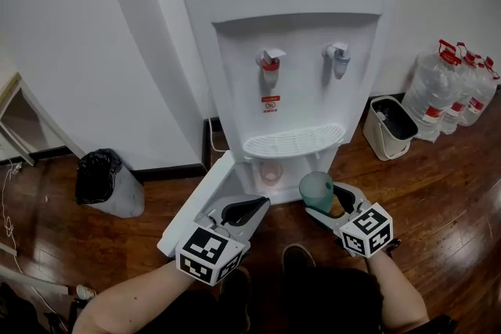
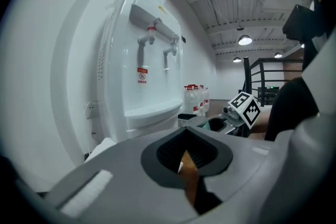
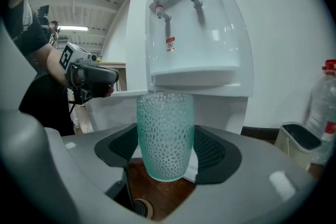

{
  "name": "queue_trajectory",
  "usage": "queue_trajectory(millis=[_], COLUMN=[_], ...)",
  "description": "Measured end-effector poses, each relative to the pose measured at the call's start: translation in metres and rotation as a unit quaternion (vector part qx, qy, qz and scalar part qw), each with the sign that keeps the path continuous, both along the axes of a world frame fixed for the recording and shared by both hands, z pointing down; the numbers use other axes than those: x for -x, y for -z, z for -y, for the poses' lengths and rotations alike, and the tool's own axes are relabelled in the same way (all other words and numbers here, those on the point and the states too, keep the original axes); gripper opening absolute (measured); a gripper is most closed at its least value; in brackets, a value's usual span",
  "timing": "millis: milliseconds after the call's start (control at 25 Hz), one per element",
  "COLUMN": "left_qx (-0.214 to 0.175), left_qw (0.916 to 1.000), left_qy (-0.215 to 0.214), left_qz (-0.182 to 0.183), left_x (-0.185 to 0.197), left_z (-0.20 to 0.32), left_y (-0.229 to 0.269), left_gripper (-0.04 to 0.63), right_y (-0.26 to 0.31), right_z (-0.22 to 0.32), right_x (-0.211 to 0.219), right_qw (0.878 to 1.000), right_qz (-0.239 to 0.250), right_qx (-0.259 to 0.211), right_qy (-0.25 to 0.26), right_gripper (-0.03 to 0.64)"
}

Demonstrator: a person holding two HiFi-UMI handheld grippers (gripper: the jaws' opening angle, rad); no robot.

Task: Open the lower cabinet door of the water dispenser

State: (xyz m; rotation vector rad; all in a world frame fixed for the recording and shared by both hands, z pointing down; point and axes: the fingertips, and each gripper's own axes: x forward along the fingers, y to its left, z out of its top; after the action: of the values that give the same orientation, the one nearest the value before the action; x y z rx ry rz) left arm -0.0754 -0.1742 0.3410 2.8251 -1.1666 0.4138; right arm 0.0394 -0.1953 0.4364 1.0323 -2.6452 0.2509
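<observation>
Left gripper [image 1: 254,206] has its jaws closed with nothing between the pads, and it hangs right by the free end of the lower cabinet door [image 1: 200,203]. I can't tell whether it's actually touching. Your right gripper [image 1: 322,198] is clamped on a bumpy green cup [image 3: 165,134], held upright just below the drip tray [image 1: 293,141].

The door already looks swung out to your left from the water dispenser [image 1: 290,51]. The cabinet opening [image 1: 270,168] shows, with something pinkish inside.

My guess is it's a thin, light plastic panel on a side hinge, smooth and kinda slippery. If you want it wider, nudge or pinch the outer edge, far from the hinge. Go easy, since forcing cheap hinges past their stop could snap them.
</observation>
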Motion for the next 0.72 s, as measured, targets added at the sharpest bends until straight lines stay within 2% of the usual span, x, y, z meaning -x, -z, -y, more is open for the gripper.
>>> queue_trajectory(millis=[240, 400, 480, 600, 720], left_qx=[0.007, 0.048, 0.054, 0.052, 0.068], left_qw=[0.999, 0.9947, 0.9941, 0.9944, 0.9926], left_qy=[0.039, 0.091, 0.093, 0.092, 0.1], left_qz=[0.022, -0.006, -0.014, -0.002, 0.001], left_x=[-0.008, -0.007, -0.012, -0.015, -0.013], left_z=[0.02, 0.024, 0.023, 0.026, 0.034], left_y=[-0.069, -0.11, -0.122, -0.14, -0.163], left_gripper=[0.167, 0.15, 0.15, 0.147, 0.123], right_y=[-0.045, -0.074, -0.089, -0.111, -0.131], right_z=[0.009, 0.014, 0.021, 0.033, 0.045], right_x=[-0.004, -0.002, -0.003, -0.002, 0.0], right_qw=[0.999, 0.999, 0.998, 0.997, 0.995], right_qz=[-0.004, -0.011, -0.01, 0.002, 0.0], right_qx=[0.023, 0.037, 0.045, 0.06, 0.067], right_qy=[-0.021, -0.023, -0.031, -0.053, -0.072], right_gripper=[0.334, 0.334, 0.334, 0.334, 0.334])
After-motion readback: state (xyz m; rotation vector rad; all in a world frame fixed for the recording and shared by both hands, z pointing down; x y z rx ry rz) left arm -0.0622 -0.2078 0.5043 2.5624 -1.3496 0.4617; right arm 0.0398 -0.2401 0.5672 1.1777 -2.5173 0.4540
